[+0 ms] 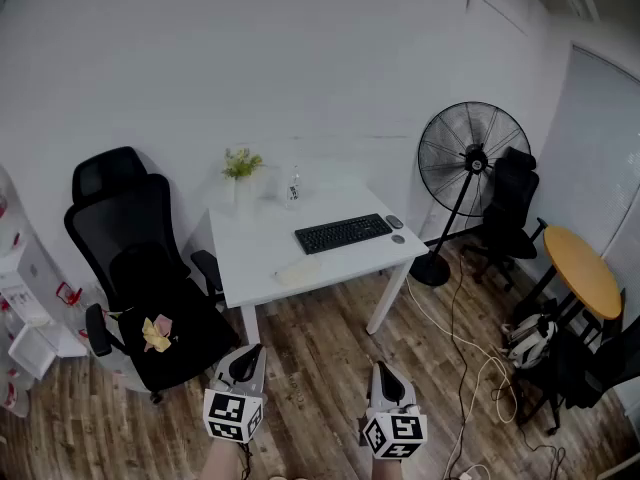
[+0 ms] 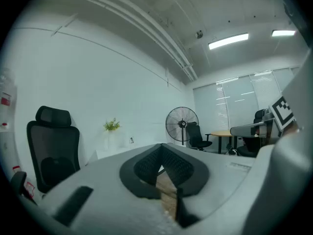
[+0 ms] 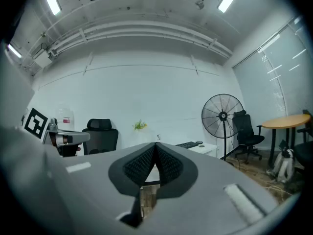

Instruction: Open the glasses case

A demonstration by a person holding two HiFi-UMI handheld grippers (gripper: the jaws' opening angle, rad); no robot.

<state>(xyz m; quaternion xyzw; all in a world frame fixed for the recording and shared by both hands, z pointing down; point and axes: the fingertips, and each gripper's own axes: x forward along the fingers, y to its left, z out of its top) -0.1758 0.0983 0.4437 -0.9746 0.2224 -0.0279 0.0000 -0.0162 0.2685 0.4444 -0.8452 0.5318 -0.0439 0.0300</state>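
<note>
Task not begun: you stand well apart from the desk (image 1: 250, 253), both tools level and aimed at it.

Risks, biggest thing first:

- Desk: if you come in with the tools this low, they could knock its front edge.
- Office chair (image 1: 140, 268): it sits just beside the desk's left side, with an armrest near the corner. Your left tool could clip it if you drift that way.
- Floor cables (image 1: 470, 363): these are loose loops on your right. They could catch your feet if you step wide.
- Keyboard (image 1: 343, 233): it lies just behind the target, so a shoved case would slide into it.
- Glasses case (image 1: 298, 271): I take it to be the pale flat item near the desk's front edge, still closed. It is too small to tell the hinge side. If you pry at the wrong edge it won't open. Unpinned, it may skid or drop off the edge.
- Left gripper (image 1: 252, 351) (image 2: 161, 148) and right gripper (image 1: 381, 368) (image 3: 156, 147): both are clenched tip to tip and empty. If they arrive like that, you will poke the case rather than grasp it.
</note>
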